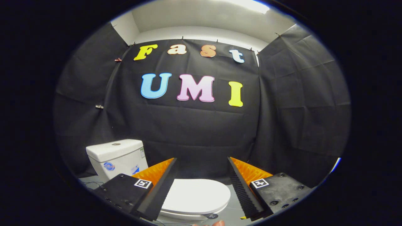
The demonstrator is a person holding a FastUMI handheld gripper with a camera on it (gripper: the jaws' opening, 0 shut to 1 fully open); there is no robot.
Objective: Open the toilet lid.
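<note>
You are holding the gripper (202,163) with its jaws spread wide and gripping nothing, the 2 fingers (158,188) framing the toilet from above. The lid (196,196) is lying shut on the bowl, showing between the fingers and below their tips, apart from both. The tank (116,158) is standing beyond the left finger, against the booth wall.

Here is what could be going wrong from this point, as I judge it. The lid is smooth and rounded, so a finger coming down on its top face is likely to be skating off rather than catching. You are needing the front lip, and from this height that edge is hard to make out; misjudging it could mean hooking the seat along with the lid and lifting both. A shallow catch could let the lid slip free partway and slam. Swinging it up too fast could knock it against the tank.
</note>
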